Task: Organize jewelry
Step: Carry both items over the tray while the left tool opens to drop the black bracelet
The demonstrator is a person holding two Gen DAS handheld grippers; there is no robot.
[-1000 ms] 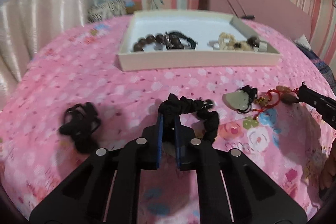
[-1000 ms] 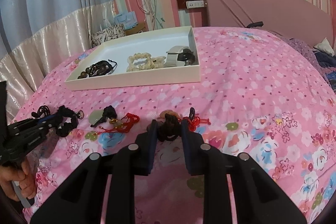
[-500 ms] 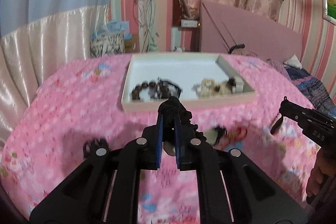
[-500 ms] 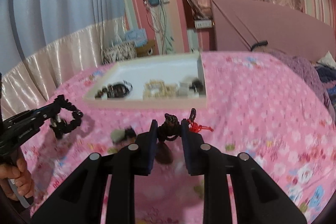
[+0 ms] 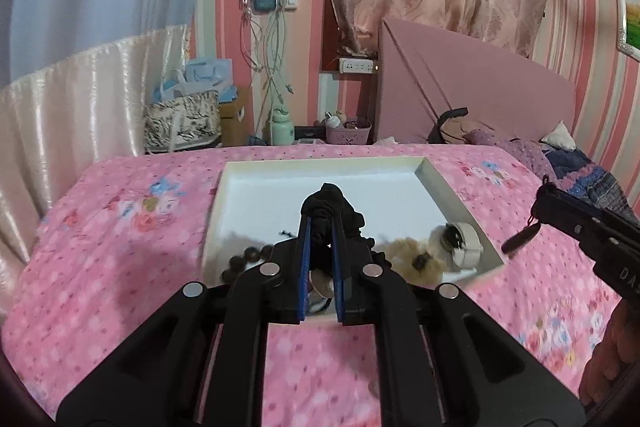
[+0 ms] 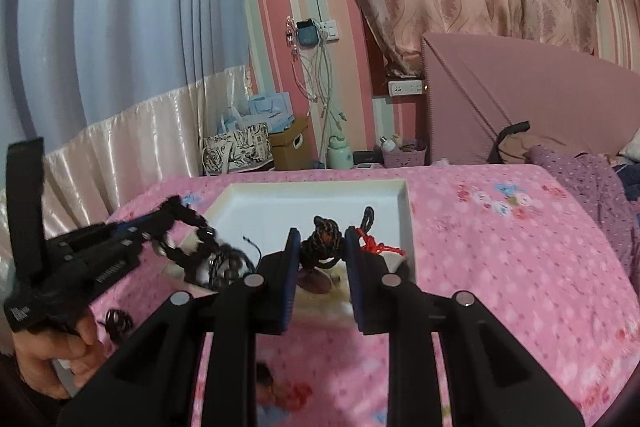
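My left gripper (image 5: 320, 223) is shut on a black braided bracelet (image 5: 332, 207) and holds it above the near part of the white tray (image 5: 320, 167). My right gripper (image 6: 320, 239) is shut on a dark knotted cord pendant (image 6: 322, 241) with red cord (image 6: 376, 247), also held above the tray (image 6: 312, 189). In the tray lie a dark bead bracelet (image 5: 240, 261), a cream bead bracelet (image 5: 412, 251) and a white watch (image 5: 464, 247). The left gripper (image 6: 164, 215) shows in the right wrist view, the right gripper (image 5: 540, 195) in the left wrist view.
The tray sits on a pink flowered bedspread (image 5: 100, 247). A black hair tie (image 6: 116, 321) lies on the bed at the left. A pink headboard (image 5: 480, 87), a satin curtain (image 5: 80, 99) and bags (image 5: 184, 123) stand behind the bed.
Both grippers have lifted their pieces off the bedspread and moved forward to above the tray. The tray now looks closer in both views.
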